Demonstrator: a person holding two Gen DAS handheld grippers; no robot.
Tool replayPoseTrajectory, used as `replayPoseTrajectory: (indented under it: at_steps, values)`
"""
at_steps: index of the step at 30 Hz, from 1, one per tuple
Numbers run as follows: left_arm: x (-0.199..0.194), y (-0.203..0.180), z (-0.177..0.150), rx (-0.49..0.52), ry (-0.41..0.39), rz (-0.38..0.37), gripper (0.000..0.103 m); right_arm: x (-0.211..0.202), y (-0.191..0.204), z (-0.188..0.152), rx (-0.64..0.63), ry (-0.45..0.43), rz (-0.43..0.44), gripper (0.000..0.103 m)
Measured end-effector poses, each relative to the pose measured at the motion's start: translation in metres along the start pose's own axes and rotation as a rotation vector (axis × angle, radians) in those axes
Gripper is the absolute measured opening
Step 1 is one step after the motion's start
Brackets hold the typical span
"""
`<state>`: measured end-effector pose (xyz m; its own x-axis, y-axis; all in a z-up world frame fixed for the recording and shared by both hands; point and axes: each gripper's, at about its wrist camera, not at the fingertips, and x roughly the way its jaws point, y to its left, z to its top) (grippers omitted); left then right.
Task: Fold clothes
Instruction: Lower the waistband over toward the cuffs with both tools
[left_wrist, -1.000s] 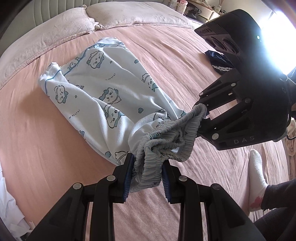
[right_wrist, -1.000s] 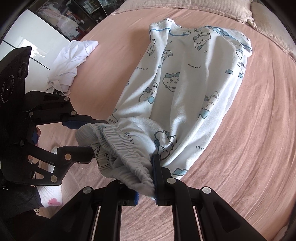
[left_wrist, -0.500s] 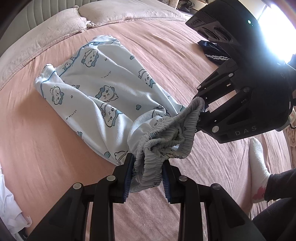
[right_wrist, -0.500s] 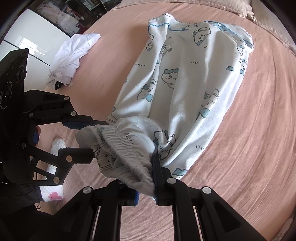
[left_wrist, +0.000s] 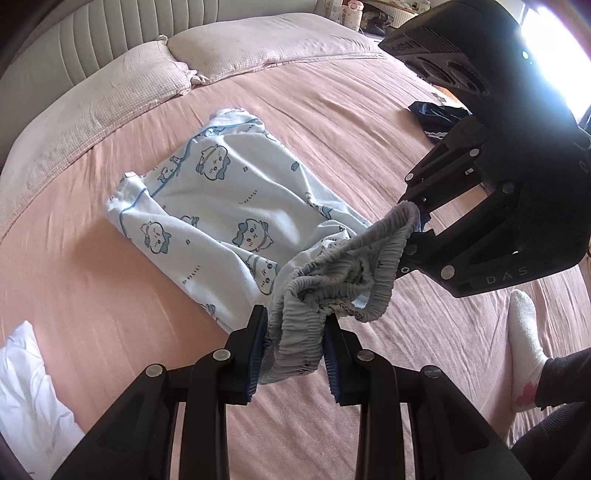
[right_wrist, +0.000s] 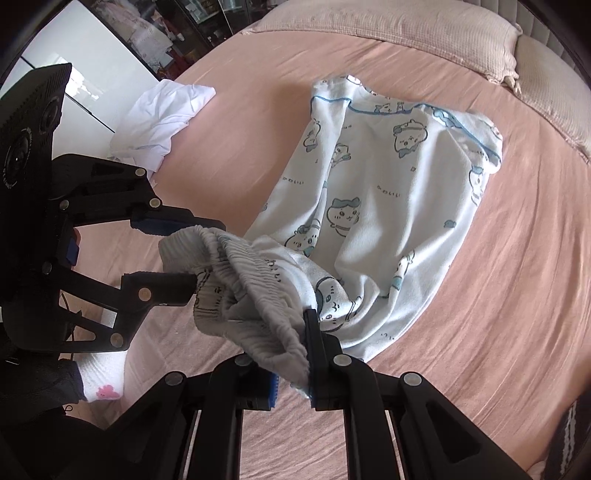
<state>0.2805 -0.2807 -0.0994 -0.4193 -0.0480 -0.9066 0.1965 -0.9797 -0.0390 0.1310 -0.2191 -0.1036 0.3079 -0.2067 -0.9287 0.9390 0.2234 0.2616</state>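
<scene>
Had both grippers pinching the pajama pants (left_wrist: 236, 206) by the elastic waistband (left_wrist: 332, 291): L gripper (left_wrist: 295, 354) jaws clamped on one end, R gripper (right_wrist: 291, 369) on the other, lifted w/ legs lying on the bed (left_wrist: 92, 295), prob so I could fold them over.

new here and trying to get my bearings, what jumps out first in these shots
The pale blue cartoon-print pyjama pants sprawl across the middle of the pink bed. Their grey elastic waistband is lifted, pinched between the left claw and right claw. A crumpled white shirt lies at the bed's edge.
</scene>
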Motion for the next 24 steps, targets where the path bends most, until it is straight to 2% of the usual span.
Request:
replayPoseTrajectory:
  at_steps: [5, 9, 16, 24]
  values:
    - [-0.008, 0.016, 0.021, 0.008, -0.029, 0.05, 0.026, -0.022, -0.01, 0.019, -0.003, -0.051, -0.029, 0.009]
    - [-0.007, 0.021, 0.033, 0.02, -0.04, 0.091, 0.027, -0.01, 0.007, 0.047, -0.017, -0.074, -0.071, 0.009]
    - [-0.004, 0.027, 0.051, 0.083, -0.049, 0.175, 0.027, -0.028, -0.004, 0.058, -0.013, -0.109, -0.124, 0.009]
    - [-0.004, 0.041, 0.068, 0.087, -0.068, 0.216, 0.028, -0.035, -0.011, 0.076, -0.007, -0.144, -0.178, 0.009]
